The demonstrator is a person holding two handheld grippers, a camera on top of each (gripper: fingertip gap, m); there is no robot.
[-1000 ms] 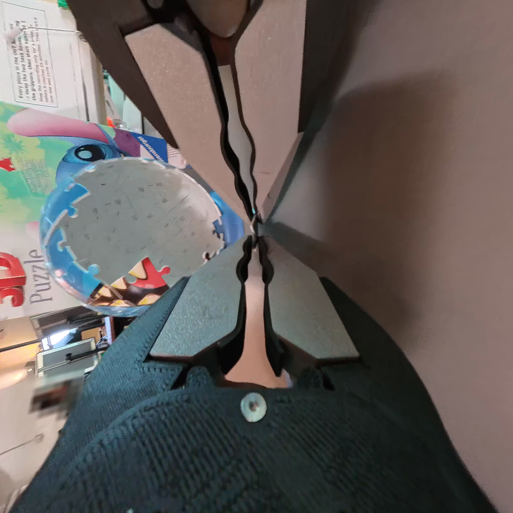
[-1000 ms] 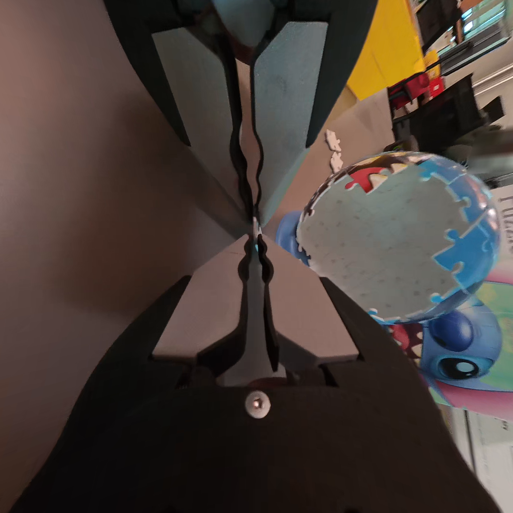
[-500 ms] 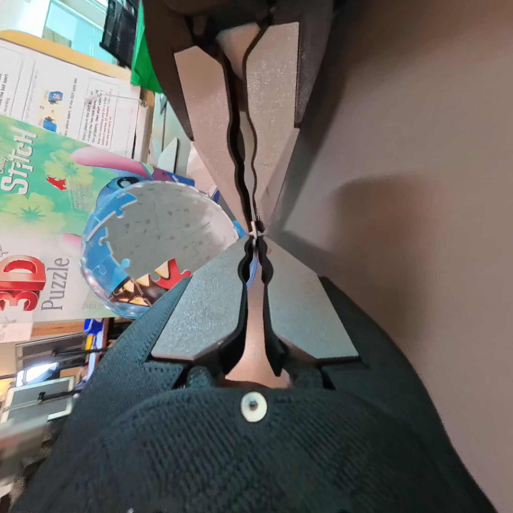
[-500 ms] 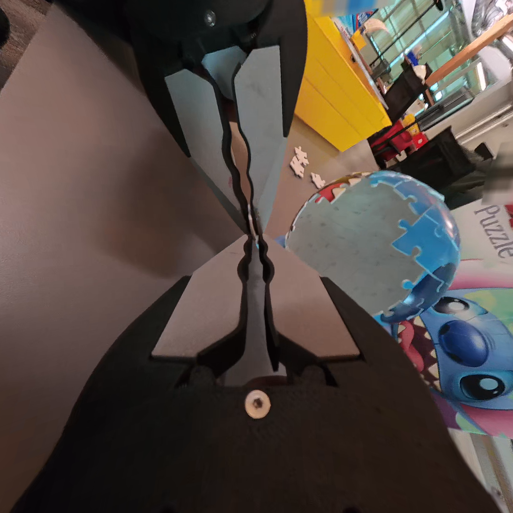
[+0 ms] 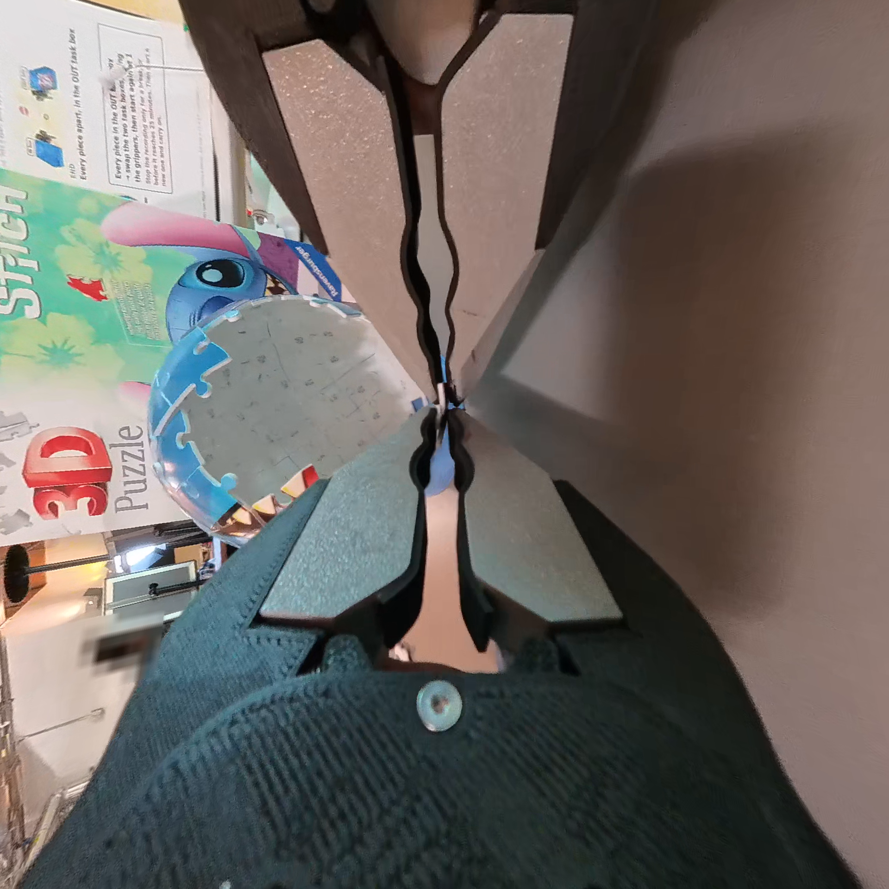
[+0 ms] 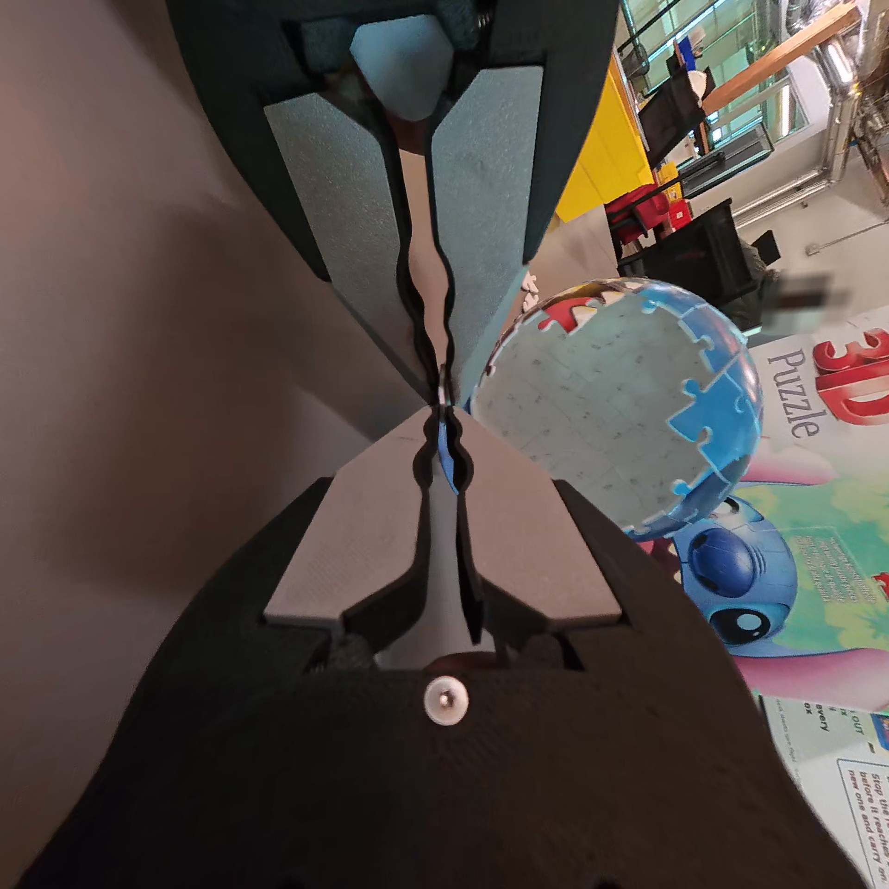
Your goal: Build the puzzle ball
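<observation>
Workshop: yellow cabinet (image 6: pixel 606 158), metal ducting (image 6: pixel 846 72)

The left tool (image 5: pixel 445 433) is covering the lower right part of the puzzle ball (image 5: pixel 269 409), approx. a third. The blue piece (image 5: pixel 440 469) is showing only as a thin edge btw. the two tools, so its shape is not clear. In the right wrist view the box (image 6: pixel 818 505) is running out at the right edge. The white pieces (image 6: pixel 529 286) behind the ball are too small and half hidden. A blurred patch (image 5: pixel 127 637) is lying at left.
</observation>
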